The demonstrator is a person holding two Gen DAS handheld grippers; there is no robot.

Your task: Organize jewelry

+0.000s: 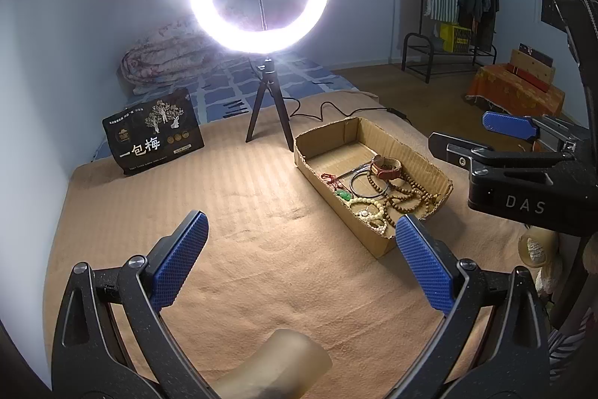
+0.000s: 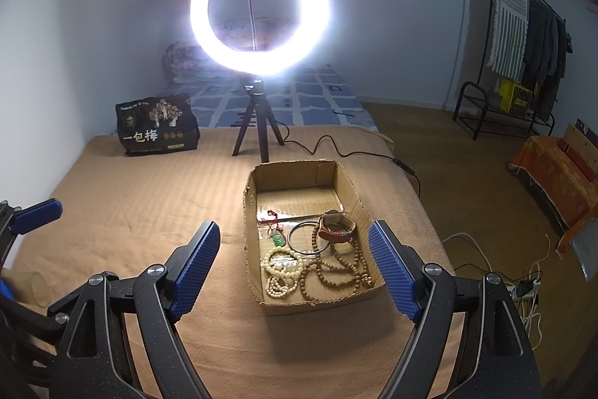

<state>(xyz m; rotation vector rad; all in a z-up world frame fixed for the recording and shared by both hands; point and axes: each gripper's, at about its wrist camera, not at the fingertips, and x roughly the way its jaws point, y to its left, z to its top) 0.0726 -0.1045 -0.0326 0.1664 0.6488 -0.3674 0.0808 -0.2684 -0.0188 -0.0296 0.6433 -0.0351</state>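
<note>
Two blue-padded tools, left tool (image 1: 301, 262) and right tool (image 2: 295, 266), are hovering apart, empty, near the shallow brown cardboard box (image 2: 252, 260) of beaded jewelry (image 2: 329, 268).

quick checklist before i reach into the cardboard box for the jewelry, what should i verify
1. Right gripper open, nothing between its fingers: ok.
2. Left gripper open, nothing held: ok.
3. Cardboard box top open, contents reachable: ok.
4. Pieces separate enough to lift one alone: not ok; the brown bead strand and white bead strand overlap in a pile.
5. Dark bangle free of the watch: cannot tell; they look to be touching.
6. Ring light tripod and its cable stand beyond the box, out of the approach: ok.
</note>
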